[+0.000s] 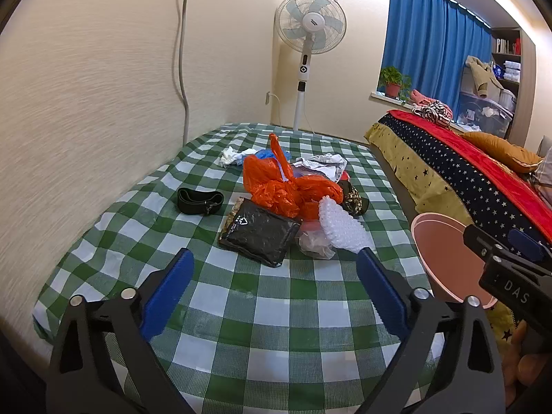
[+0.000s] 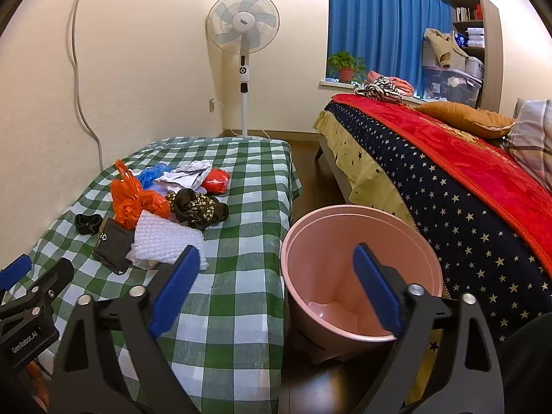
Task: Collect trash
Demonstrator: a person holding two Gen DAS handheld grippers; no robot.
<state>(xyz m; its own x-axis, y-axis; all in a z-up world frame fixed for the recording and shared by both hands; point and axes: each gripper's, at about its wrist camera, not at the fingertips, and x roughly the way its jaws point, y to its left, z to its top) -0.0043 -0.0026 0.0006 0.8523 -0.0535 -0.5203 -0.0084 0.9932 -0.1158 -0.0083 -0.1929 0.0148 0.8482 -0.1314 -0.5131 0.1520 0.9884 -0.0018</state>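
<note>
Trash [image 1: 276,203] sits heaped mid-worktop [image 1: 241,310] on the checked cloth: orange bag [image 2: 132,200], black pouch [image 1: 258,234], bubble wrap [image 2: 165,239]. We've got both tools tilted downward, left gripper [image 1: 276,272] short of the pile, jaws spread, empty. Right gripper [image 2: 276,269] points at the pink bin [image 2: 362,238] beside the bed [image 2: 465,214], jaws wide, gripping nothing.

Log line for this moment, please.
left gripper: open, empty | right gripper: open, empty | trash pile: on table | bin: empty

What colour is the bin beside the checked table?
Pink, inside and out. The bin shows best in the right wrist view, empty.
</note>
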